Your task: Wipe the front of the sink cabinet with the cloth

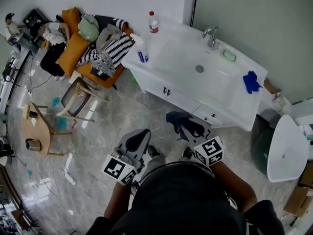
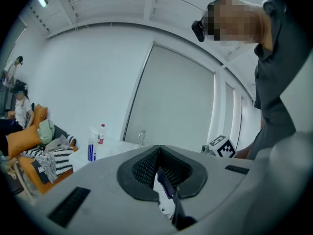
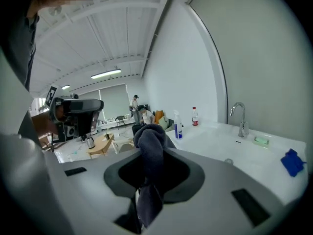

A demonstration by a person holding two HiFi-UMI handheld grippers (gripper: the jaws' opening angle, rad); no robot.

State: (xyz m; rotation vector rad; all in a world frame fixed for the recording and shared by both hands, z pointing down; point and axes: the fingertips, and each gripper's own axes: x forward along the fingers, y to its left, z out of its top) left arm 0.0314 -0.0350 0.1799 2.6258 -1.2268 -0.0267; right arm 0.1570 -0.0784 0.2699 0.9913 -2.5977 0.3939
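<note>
While the left gripper (image 2: 159, 169) is idling close to the body with its jaws pressed together on nothing, the right gripper (image 1: 189, 129) is clenching a dark, bunched cloth (image 1: 176, 119) just ahead, so that side is sitting nearer the work. Beyond the cloth and not touching it, the sink cabinet front (image 1: 182, 99) is lying ahead, running long from upper left to lower right in the head view. Only that view is showing the panel, while the right gripper view is looking over the countertop (image 3: 210, 138) toward the faucet (image 3: 238, 116).
</note>
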